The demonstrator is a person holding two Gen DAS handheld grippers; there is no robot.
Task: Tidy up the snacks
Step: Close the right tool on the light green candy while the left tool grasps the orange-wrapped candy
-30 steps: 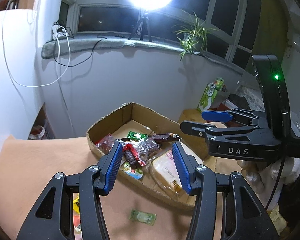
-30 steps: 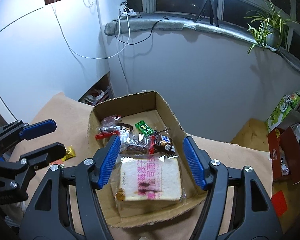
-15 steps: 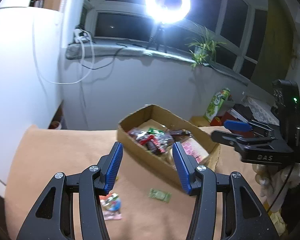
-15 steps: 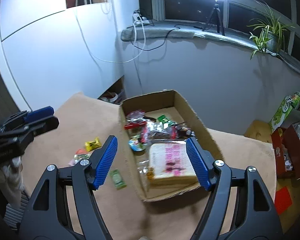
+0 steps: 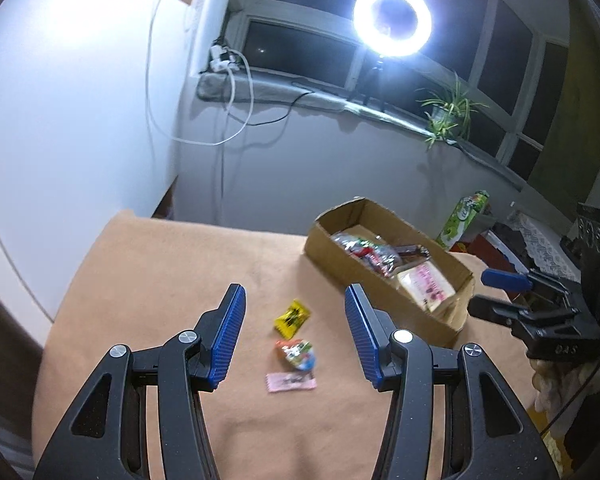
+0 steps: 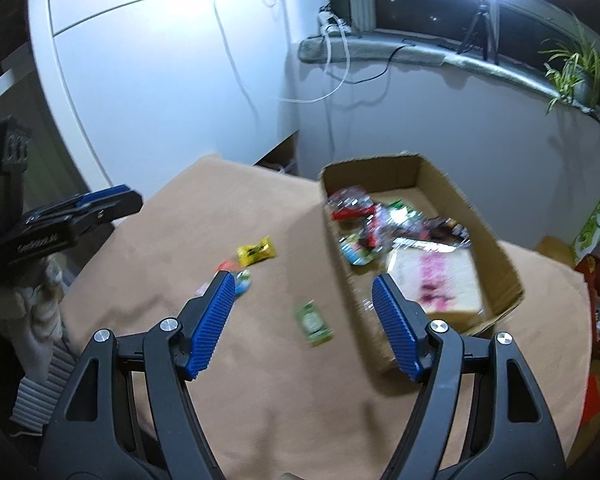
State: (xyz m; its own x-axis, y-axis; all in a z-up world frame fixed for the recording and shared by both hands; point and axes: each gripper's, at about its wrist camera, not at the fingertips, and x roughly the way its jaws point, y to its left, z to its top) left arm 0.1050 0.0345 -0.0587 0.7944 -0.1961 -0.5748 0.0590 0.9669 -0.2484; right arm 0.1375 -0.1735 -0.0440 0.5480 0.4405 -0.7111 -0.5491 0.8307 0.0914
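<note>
Both tools, the left tool (image 5: 294, 338) and right tool (image 6: 302, 320), are held released and empty, and have been drawn back from the brown cardboard box (image 5: 452, 312) of bagged snacks. Loose wrappers on the tan-covered bench (image 5: 160, 264) are thereby brought into view: a yellow sachet (image 5: 292, 318), a pink packet (image 5: 291, 382) and a green packet (image 6: 313, 323), which are judged next for boxing.

Left tongs (image 5: 294, 334) spread wide and empty, right tongs (image 6: 302, 314) likewise spread wide, empty, both held above the bench
</note>
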